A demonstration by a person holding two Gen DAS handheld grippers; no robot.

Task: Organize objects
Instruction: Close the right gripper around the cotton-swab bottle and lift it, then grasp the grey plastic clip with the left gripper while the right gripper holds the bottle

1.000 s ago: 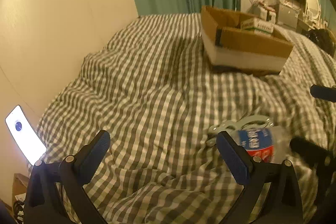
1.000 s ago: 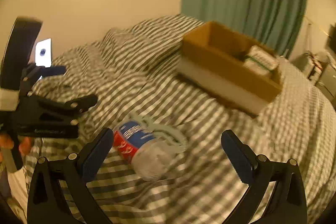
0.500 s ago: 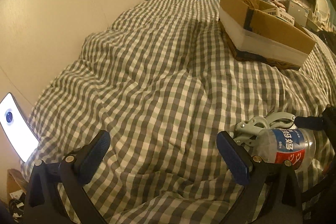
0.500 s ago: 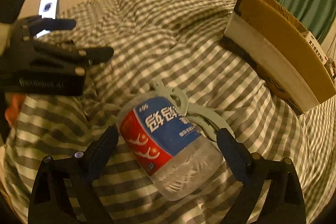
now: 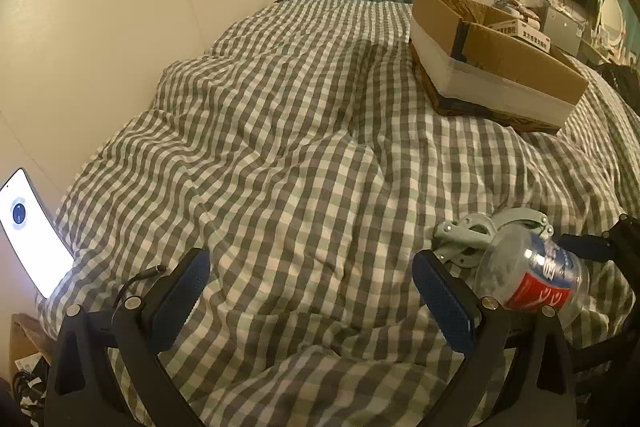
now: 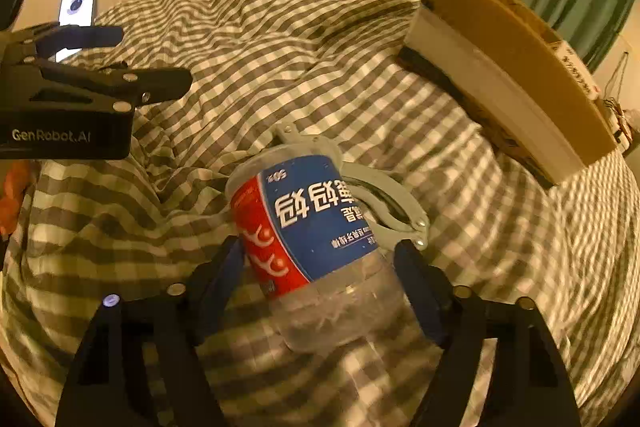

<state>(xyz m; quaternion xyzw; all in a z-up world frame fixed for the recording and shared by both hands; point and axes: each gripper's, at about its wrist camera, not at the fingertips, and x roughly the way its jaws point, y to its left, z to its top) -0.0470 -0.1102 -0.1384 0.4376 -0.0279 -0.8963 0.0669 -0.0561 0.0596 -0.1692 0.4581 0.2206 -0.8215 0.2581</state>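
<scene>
Right gripper (image 6: 320, 267): fingers closed around clear plastic bottle (image 6: 316, 227), lying on checked bed cover (image 5: 280, 147). Left gripper (image 5: 308, 291): fingers wide, empty. Beyond bottle: grey clamp (image 6: 384, 203). Farther: cardboard box (image 5: 492, 63).

Both claws (image 5: 310, 293) (image 6: 320, 279) are black with blue pads, silver screws; the left body reads, seemingly, "GenRobot.AI".
</scene>
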